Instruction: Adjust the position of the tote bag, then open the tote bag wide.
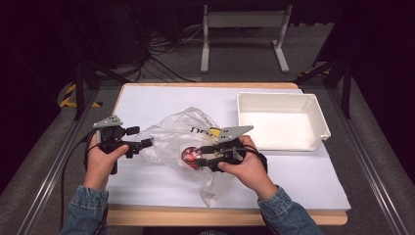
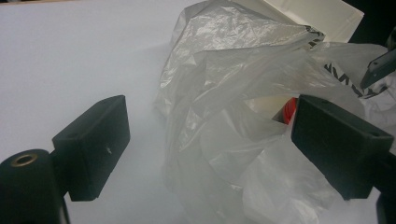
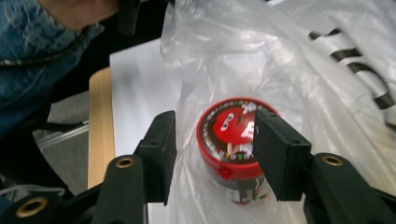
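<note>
A crumpled clear plastic bag (image 1: 178, 132) with black lettering lies in the middle of the white-covered table (image 1: 147, 103). A small can with a red lid (image 3: 224, 130) stands in the bag's folds; a red sliver of the can (image 2: 289, 109) shows through the plastic. My right gripper (image 3: 215, 119) straddles the can, its jaws apart, with a gap and loose film at the left jaw. In the high view the right gripper (image 1: 198, 155) is at the bag's near side. My left gripper (image 1: 141, 137) is at the bag's left edge, jaws wide, and loose bag (image 2: 233, 140) lies between them unpinched.
An empty white tray (image 1: 281, 96) stands at the back right of the table, and its corner (image 2: 317, 14) shows behind the bag. The wooden table edge (image 3: 100, 130) runs close to the right gripper. Dark floor, cables and a white stand lie beyond.
</note>
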